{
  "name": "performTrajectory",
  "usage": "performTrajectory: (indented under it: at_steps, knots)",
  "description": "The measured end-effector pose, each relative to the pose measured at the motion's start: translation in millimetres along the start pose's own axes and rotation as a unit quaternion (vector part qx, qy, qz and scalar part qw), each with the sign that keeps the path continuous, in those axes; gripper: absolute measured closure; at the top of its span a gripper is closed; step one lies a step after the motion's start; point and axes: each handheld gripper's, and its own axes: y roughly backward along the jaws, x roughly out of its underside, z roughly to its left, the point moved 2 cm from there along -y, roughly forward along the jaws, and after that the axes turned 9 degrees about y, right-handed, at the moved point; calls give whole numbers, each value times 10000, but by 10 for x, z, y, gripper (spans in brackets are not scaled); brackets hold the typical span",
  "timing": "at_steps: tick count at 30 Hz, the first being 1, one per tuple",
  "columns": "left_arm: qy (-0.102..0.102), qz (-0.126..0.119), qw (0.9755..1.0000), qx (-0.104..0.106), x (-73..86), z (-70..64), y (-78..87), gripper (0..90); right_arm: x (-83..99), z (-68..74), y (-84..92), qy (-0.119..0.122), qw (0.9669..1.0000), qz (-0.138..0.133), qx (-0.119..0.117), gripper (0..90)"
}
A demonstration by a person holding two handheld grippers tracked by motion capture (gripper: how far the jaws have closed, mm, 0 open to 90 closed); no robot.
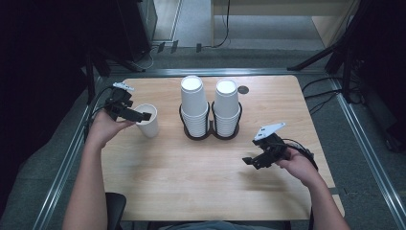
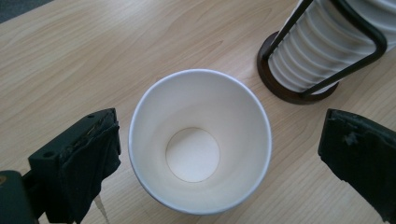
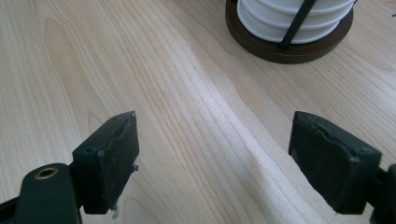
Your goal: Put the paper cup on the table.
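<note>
We see the left tongs (image 2: 205,154) spread either side of 1 upright paper cup (image 2: 200,140) near the surface's (image 1: 191,177) left edge, seemingly ready to grip. Right tongs (image 3: 212,158) hover spread, empty.

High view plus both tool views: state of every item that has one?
Single cup: upright, empty, standing on the table, not gripped.
Left tool: open, jaws either side of the cup.
Right tool: open, empty, over bare wood.
Two cup stacks: upside down, seated in the holder.
</note>
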Motion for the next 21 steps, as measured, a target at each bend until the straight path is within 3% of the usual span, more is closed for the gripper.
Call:
performTrajectory:
  at_steps: [4, 10, 16, 21]
  knots:
    - [18, -10, 9999, 152, -18, -58, 16, 19, 0, -1, 3, 10, 10000, 4, -9, 164]
    - [-129, 62, 9995, 280, -34, -185, -13, 18, -5, -10, 12, 31, 10000, 3, 5, 164]
    - [-350, -17, 9987, 374, -28, -323, -56, 18, -21, -9, 1, 69, 10000, 31, -14, 164]
    - [-406, -101, 9972, 617, -19, -430, -57, 18, -36, -10, -8, 104, 9999, 28, -19, 164]
